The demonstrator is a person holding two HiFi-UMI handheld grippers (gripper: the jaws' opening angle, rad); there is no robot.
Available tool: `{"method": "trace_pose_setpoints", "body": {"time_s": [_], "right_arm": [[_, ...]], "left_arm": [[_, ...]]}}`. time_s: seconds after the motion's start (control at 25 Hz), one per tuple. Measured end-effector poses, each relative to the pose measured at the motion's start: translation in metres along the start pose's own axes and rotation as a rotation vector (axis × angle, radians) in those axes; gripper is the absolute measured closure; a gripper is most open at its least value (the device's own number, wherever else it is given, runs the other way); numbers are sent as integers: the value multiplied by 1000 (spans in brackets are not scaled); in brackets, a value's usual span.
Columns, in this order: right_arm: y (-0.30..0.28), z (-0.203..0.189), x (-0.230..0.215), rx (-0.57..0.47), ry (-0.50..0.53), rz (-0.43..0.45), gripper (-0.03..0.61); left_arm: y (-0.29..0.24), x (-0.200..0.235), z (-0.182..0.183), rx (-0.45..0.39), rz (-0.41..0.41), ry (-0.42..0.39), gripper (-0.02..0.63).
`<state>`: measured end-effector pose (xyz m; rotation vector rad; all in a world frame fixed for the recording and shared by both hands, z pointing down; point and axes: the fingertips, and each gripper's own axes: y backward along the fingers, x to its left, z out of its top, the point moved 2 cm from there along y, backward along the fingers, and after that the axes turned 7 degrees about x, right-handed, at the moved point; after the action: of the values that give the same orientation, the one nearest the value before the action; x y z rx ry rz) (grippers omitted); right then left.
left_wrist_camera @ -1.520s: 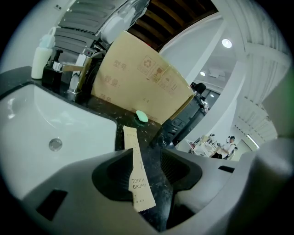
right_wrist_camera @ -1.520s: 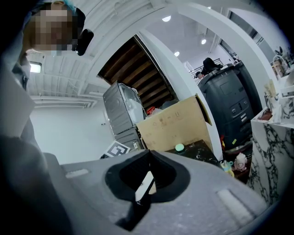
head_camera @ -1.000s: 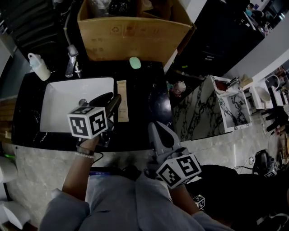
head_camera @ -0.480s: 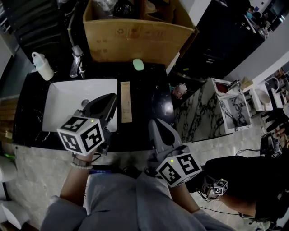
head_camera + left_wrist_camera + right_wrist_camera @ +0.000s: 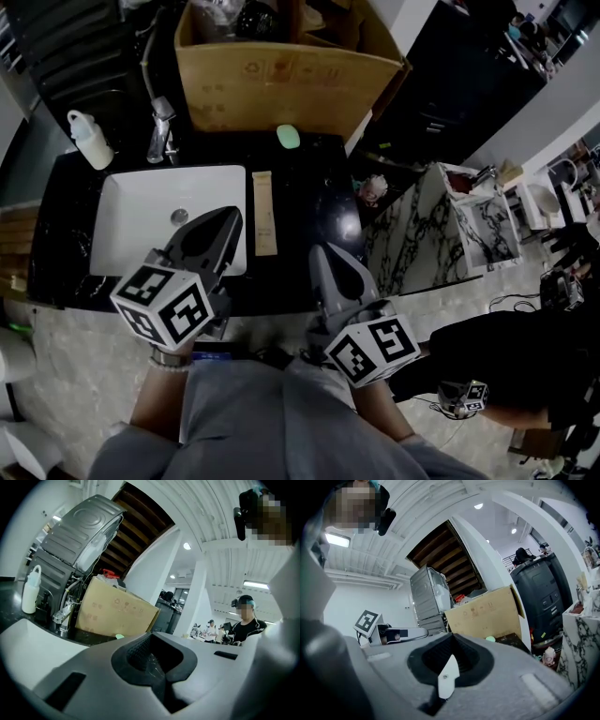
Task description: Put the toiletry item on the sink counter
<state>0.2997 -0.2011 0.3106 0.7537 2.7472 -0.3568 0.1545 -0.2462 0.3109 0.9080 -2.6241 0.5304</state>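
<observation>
While left tool (image 5: 228,218) just closed empty over basin rim (image 5: 242,187); right tool (image 5: 323,251) shut, empty.

Head view looks down on sink counter (image 5: 298,202); gripper views share cardboard box (image 5: 281,84).

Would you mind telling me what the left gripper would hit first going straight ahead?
Probably the cardboard box, or the green soap at its foot; depth is unclear. The left gripper, its jaws just closed on nothing, points that way.
</observation>
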Motion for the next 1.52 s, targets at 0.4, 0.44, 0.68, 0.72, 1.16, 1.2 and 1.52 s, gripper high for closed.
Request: {"method": "trace_pose_setpoints", "body": {"time_s": [0.4,0.44,0.68,0.72,1.16,1.2,1.52], "right_arm": [[0,-2,4,-7,-3,-18,580],[0,-2,4,-7,-4,-20,580],[1,-3,7,-2,-5,-22,580],[2,-4,7,-1,-5,-23,580],[1,-6,9,8,2,-13,580],[1,-6,9,8,3,-12,580],[3,-7,8,13,1,-16,580]], "left_arm": [[18,-8,-3,-9,-14,6,609],[19,-8,-3,-7,-12,5,609],[20,-14,-8,12,-28,-7,609],[20,-15,-10,15,-31,-10,609],[21,-16,-13,17,-32,-6,609],[20,-16,-13,16,-31,-4,609],[20,-18,-12,13,-33,2,609]]}}
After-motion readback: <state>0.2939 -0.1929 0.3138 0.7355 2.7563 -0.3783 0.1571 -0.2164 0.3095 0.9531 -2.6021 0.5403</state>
